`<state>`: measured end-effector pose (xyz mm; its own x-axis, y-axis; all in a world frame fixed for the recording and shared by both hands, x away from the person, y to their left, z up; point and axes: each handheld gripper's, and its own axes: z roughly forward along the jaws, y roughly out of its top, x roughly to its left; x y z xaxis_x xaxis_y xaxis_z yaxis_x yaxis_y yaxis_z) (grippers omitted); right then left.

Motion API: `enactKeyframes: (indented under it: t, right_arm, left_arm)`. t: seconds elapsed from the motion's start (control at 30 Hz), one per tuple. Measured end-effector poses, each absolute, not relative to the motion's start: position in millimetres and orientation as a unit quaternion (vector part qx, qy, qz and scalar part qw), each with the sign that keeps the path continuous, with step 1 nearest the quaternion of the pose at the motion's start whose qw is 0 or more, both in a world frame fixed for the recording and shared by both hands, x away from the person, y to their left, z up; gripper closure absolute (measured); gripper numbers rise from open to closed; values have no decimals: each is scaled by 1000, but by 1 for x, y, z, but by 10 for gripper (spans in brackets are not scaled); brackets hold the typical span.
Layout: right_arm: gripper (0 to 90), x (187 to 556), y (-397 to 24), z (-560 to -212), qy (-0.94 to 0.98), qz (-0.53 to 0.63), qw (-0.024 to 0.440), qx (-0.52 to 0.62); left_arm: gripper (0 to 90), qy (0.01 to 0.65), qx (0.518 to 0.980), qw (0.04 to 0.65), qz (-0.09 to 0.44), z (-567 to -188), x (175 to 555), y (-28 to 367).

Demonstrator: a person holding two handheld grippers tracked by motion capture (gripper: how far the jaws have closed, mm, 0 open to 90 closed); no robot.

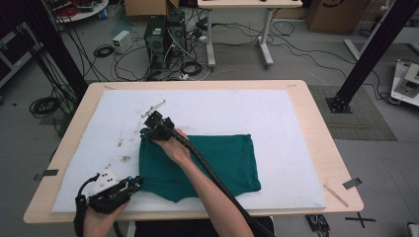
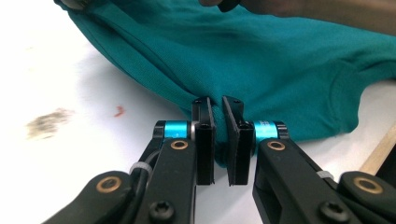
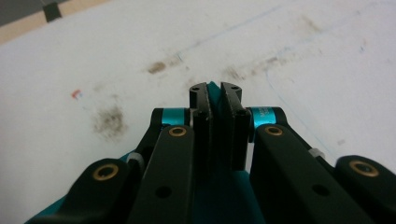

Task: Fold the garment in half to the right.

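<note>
Left gripper [image 2: 218, 105] clamped on near-left edge of teal shirt [image 1: 217, 158]. Right gripper [image 3: 215, 91] clamped on a teal fold, apparently the shirt's far-left corner.

Right hand-held gripper [image 3: 215, 91] with its black jaws clamped on a fold of teal cloth [image 3: 214, 93], above a white desk cover [image 3: 303, 56] marked by dark smudges [image 3: 109, 121].

Counts: 1 teal shirt [image 1: 207, 163], folded, on 1 white mat [image 1: 276, 113] covering 1 desk [image 1: 316, 128]. 2 claws: left claw [image 2: 218, 109], right claw [image 3: 215, 91], each with 2 jaws. 2 hands in the high view. Background floor: 1 computer tower [image 1: 159, 37], 1 second desk [image 1: 237, 5].
</note>
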<state>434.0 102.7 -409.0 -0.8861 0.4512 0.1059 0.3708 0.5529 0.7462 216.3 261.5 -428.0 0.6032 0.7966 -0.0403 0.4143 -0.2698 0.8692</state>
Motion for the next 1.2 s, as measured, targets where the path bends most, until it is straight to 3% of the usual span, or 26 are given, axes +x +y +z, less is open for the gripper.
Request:
enactKeyframes:
  t: [0.37,1.2]
  right_arm:
    - [848,427,98,-391,877,426,59,216]
    - [849,425,-11,-391,856,440,80,261]
  left_arm:
    - [837,377,762,492,187,-418,216,266]
    - [836,292,803,502,132,-408,247,164]
